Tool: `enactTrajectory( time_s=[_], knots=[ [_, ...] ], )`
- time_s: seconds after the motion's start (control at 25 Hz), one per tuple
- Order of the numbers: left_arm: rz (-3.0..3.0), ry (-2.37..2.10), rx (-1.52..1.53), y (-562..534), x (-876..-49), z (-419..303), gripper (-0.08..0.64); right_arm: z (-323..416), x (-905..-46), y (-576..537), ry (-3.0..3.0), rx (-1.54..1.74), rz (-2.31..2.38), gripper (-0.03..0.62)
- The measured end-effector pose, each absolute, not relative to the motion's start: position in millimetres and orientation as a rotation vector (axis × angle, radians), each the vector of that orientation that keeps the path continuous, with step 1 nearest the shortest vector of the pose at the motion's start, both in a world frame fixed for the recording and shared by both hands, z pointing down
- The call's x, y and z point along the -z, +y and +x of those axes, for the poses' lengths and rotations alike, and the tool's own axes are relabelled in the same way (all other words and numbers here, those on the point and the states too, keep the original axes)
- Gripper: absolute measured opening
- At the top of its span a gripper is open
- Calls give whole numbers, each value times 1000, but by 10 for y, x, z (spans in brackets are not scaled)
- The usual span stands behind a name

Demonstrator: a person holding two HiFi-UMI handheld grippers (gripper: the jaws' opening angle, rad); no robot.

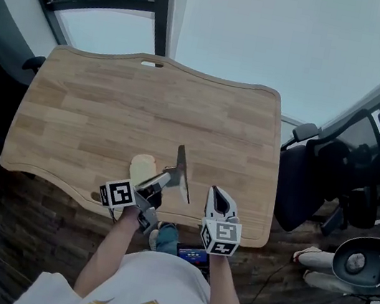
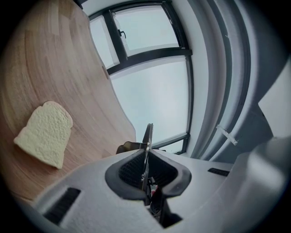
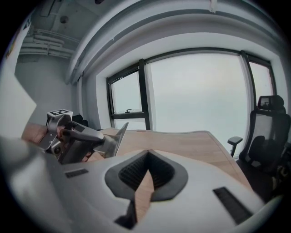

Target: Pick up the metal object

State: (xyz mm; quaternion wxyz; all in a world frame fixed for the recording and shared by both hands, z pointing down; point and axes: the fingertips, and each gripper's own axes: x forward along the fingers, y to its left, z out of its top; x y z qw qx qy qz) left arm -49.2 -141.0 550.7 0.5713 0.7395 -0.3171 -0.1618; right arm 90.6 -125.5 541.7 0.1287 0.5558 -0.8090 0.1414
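Tongs of the left gripper (image 2: 146,169): clamped on the metal object (image 2: 148,135), a thin flat blade seen edge-on between the dark ribbed pads (image 2: 132,170) and sticking out past the tips. Same hold from the head view: left gripper (image 1: 169,177) angled in from the left, metal object (image 1: 183,172) slanting across above the near edge of the wooden worktop (image 1: 149,97). From the right gripper view, blade (image 3: 119,134) pointing upward out of the left gripper (image 3: 75,134), apparently clear of the worktop (image 3: 191,141) (contact not checkable from that angle).

Tongs of the right gripper (image 3: 146,175): closed together, nothing held, only a sliver of wood showing through behind the tips. In the head view, right gripper (image 1: 219,192) just to the right of the blade, apart from it, over the worktop's front edge.

Slice of bread (image 1: 142,168) flat on the worktop, just beside the left gripper on its left; also plain in the left gripper view (image 2: 44,134). Office chair (image 1: 318,170) off the worktop's right end, window (image 1: 269,31) beyond the far edge.
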Motion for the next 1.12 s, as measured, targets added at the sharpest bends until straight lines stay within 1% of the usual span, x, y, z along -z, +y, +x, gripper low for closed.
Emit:
enactTrajectory(
  time_s=[0.24, 0.52, 1.12],
  knots=[
    [1684, -704, 477, -1259, -5307, -520, 40, 857, -5312, -1155, -2376, -382, 1610, 11],
    [1716, -671, 509, -1123, -5087, -525, 40, 843, -5242, -1020, -2393, -364, 1627, 11],
    [1728, -675, 505, -894, -5031, -557, 40, 881, -5173, -779, -2376, -353, 1656, 11]
  ],
)
